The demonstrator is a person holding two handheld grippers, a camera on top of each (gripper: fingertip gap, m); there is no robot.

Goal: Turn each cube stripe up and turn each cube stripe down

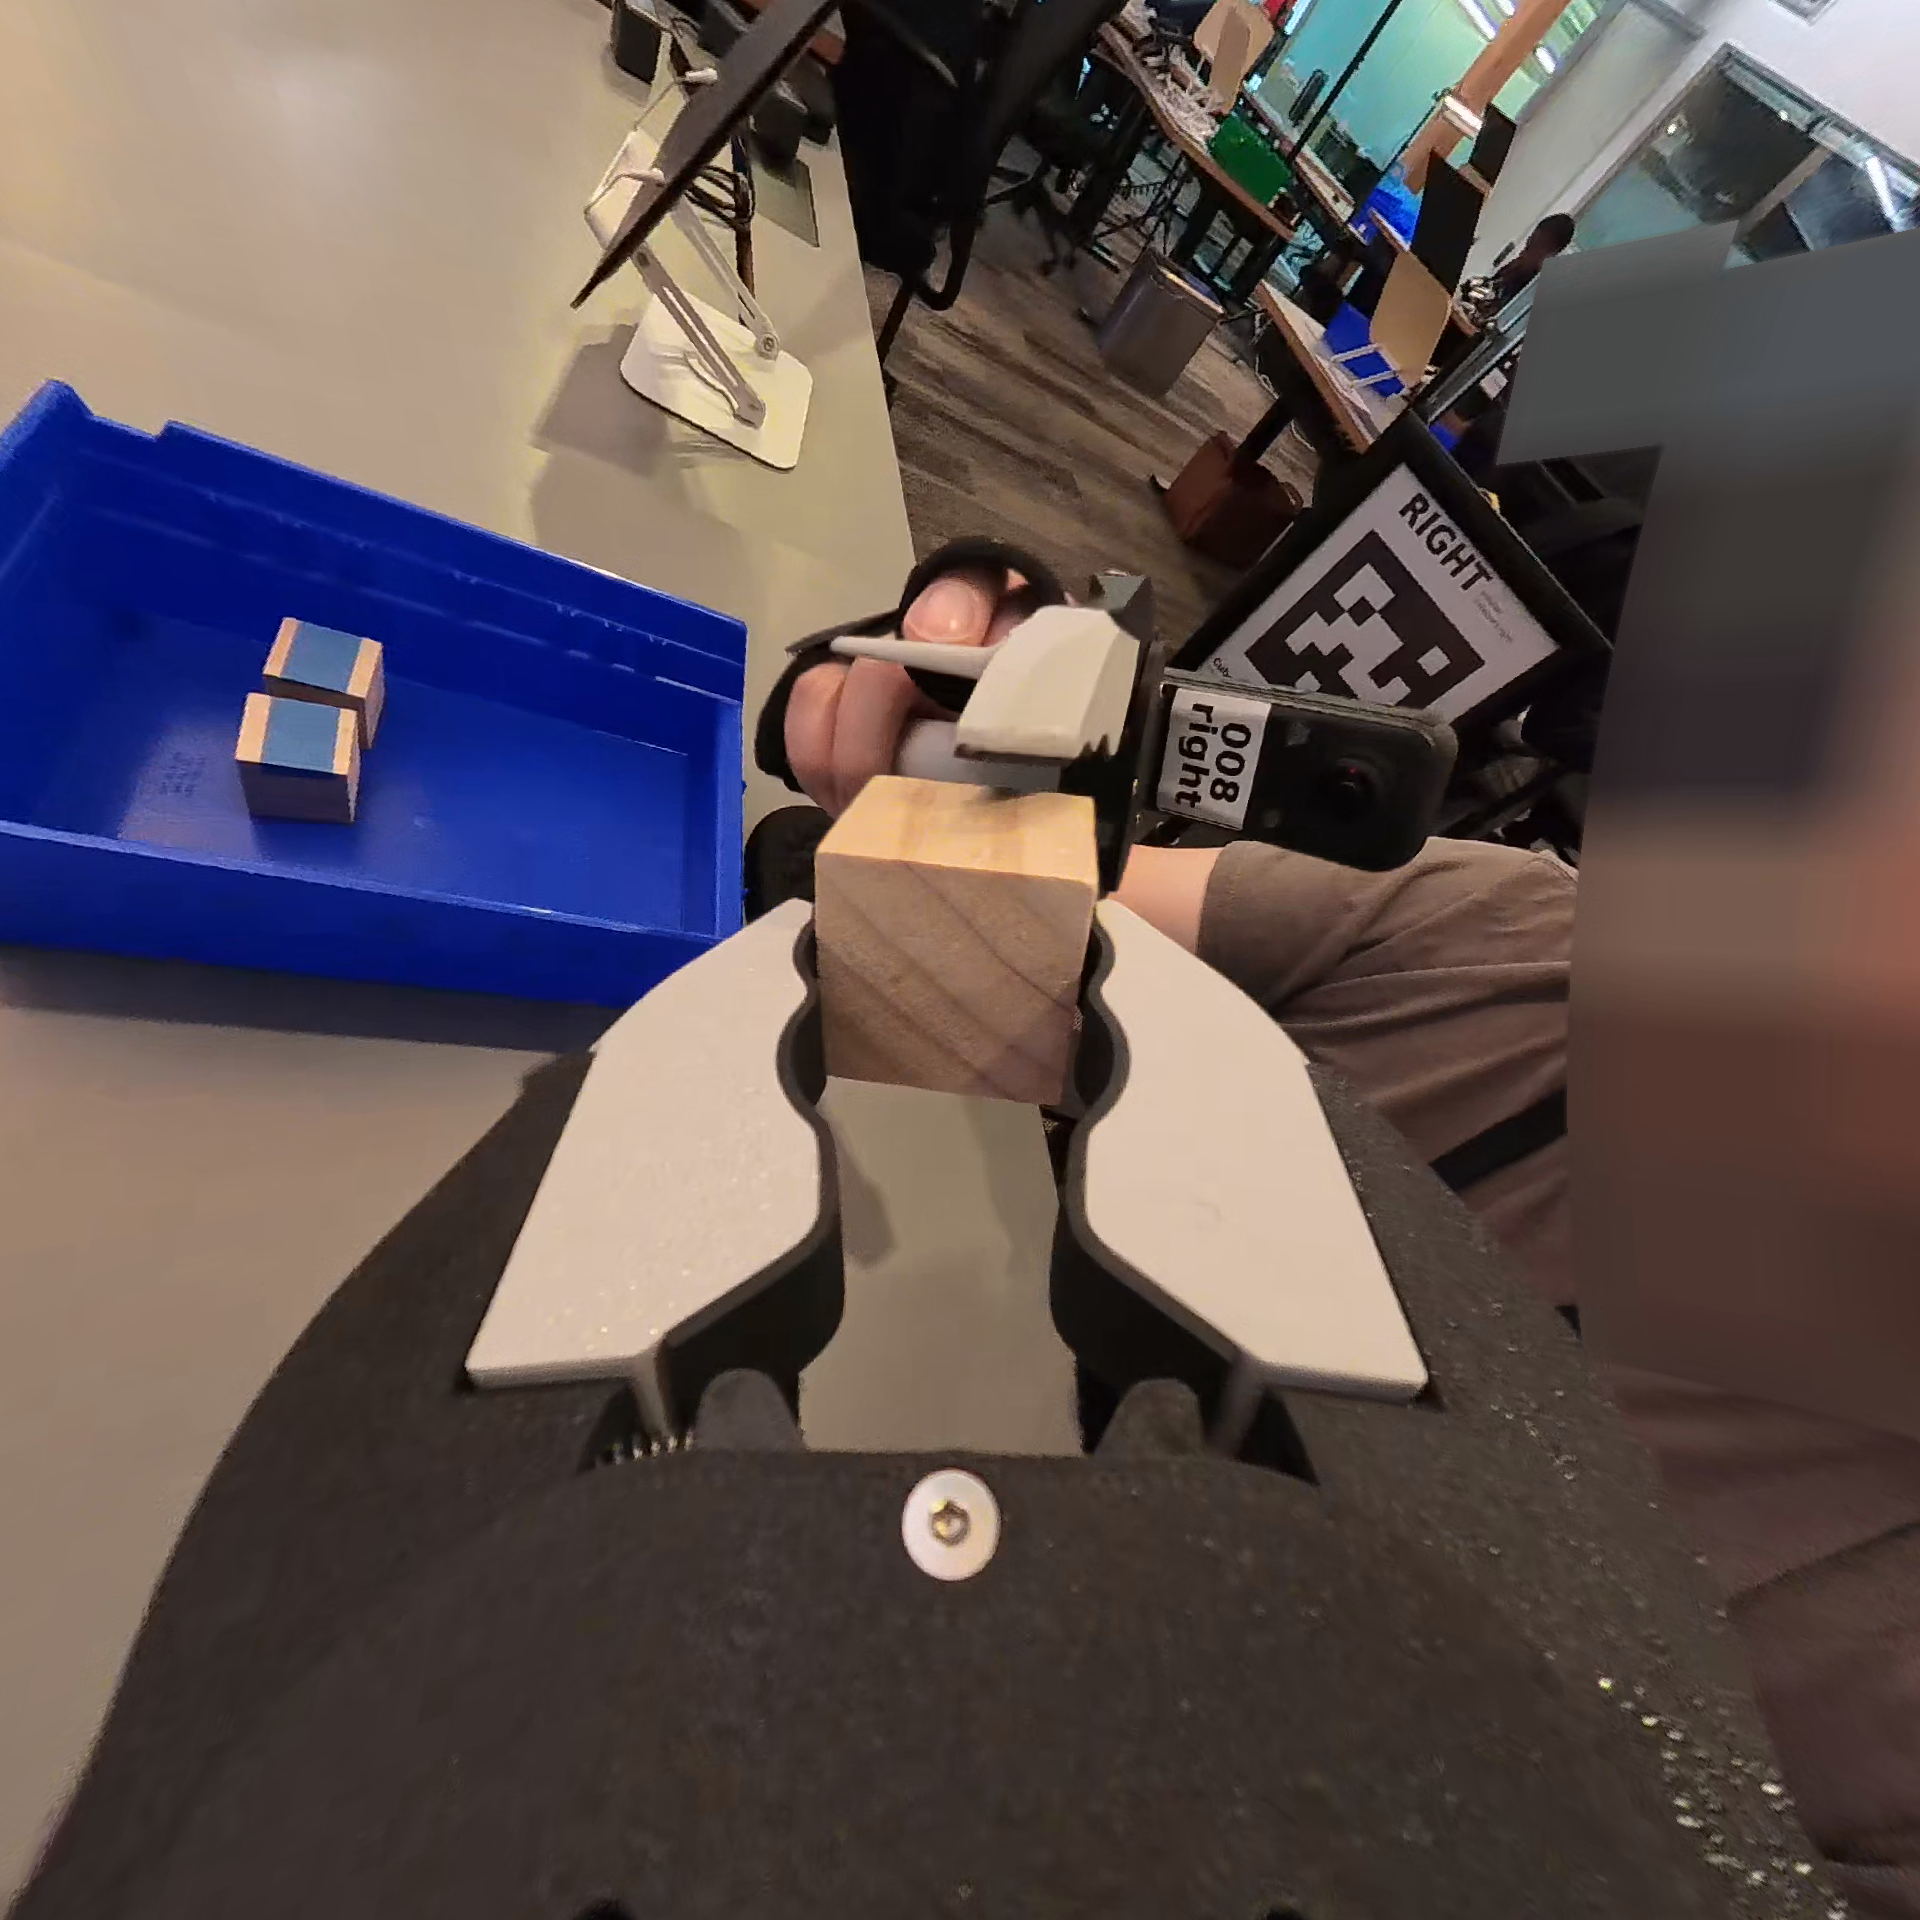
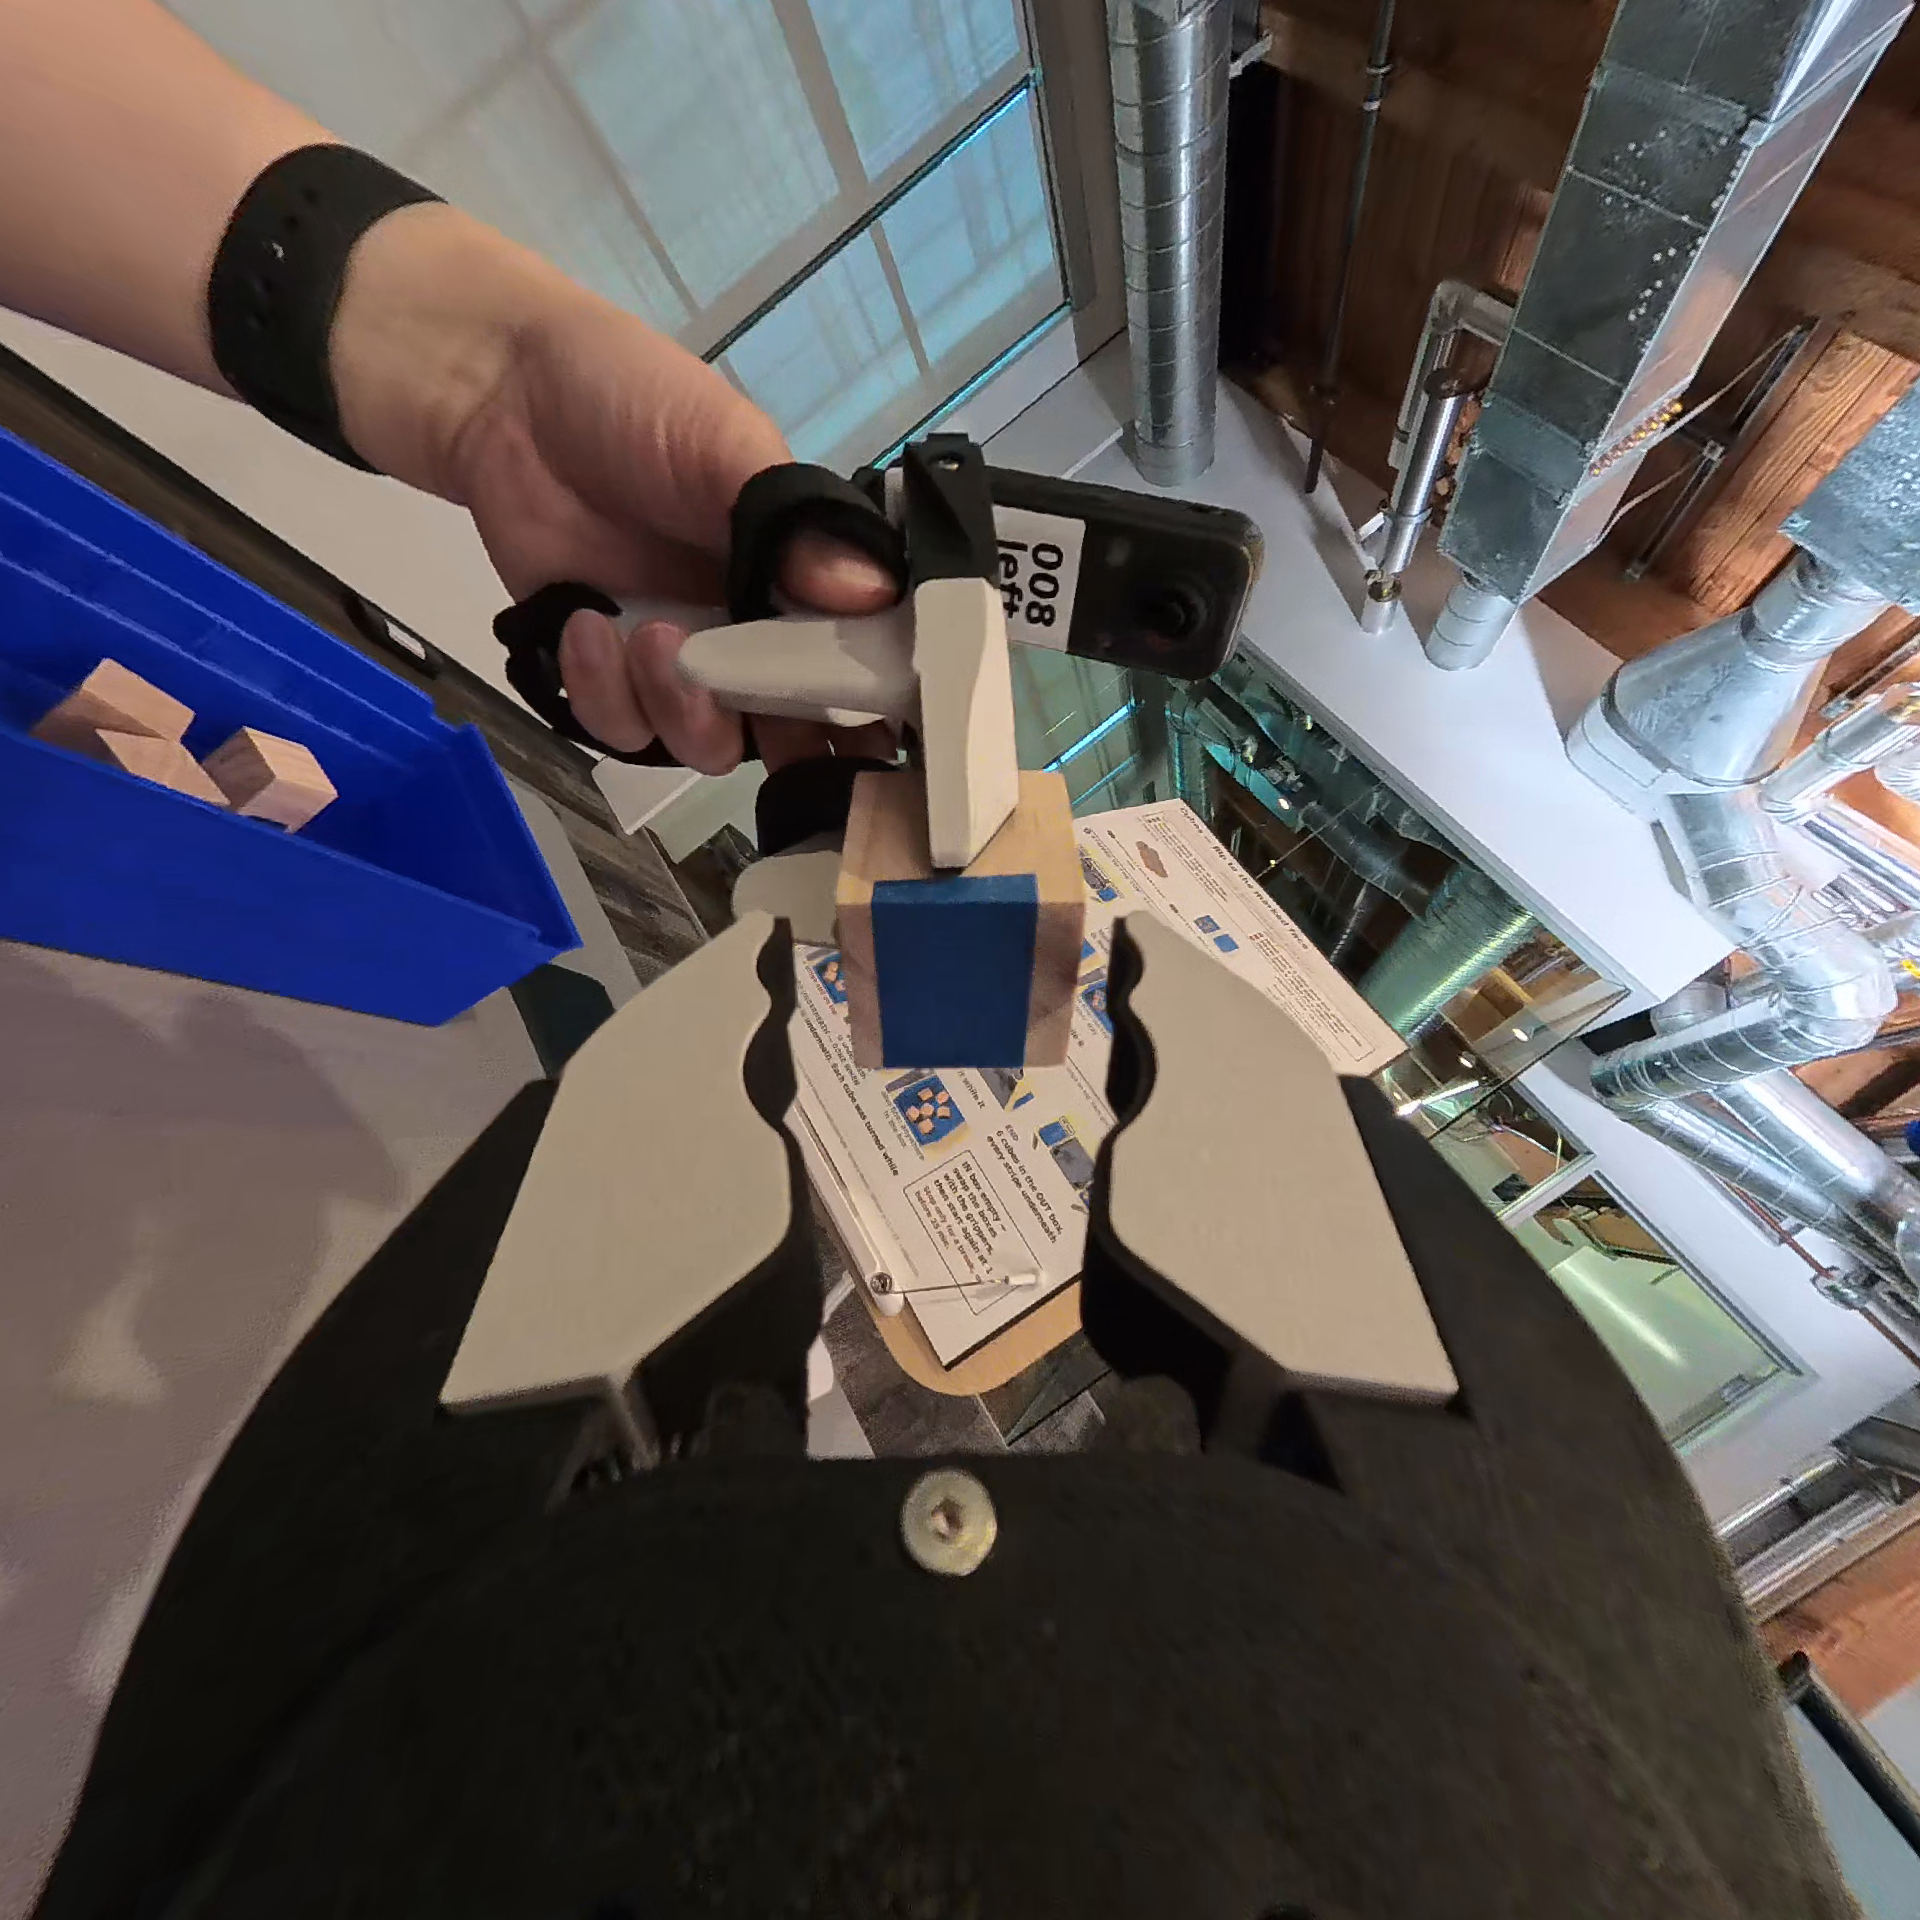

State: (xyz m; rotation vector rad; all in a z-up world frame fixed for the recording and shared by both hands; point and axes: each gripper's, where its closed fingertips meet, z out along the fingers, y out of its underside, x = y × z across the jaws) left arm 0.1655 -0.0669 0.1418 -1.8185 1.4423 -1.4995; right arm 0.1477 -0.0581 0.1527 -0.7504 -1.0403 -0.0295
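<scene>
My left gripper (image 1: 951, 961) is shut on a wooden cube (image 1: 951, 945) and holds it in the air off the table's edge; a plain wood face looks at this camera. In the right wrist view the same cube (image 2: 956, 971) shows its blue stripe toward the camera, with the left gripper (image 2: 961, 831) clamping it from above. My right gripper (image 2: 951, 935) is open, its fingertips (image 2: 764, 956) on either side of the cube with a gap on each side. It also shows in the left wrist view (image 1: 966, 727), just behind the cube.
A blue tray (image 1: 416, 914) on the grey table holds two cubes (image 1: 312, 717) with blue stripes up. Another blue bin (image 2: 260, 894) holds several plain-faced cubes (image 2: 260, 790). A white stand (image 1: 717, 384) is farther back. A clipboard with a printed sheet (image 2: 977, 1226) lies below.
</scene>
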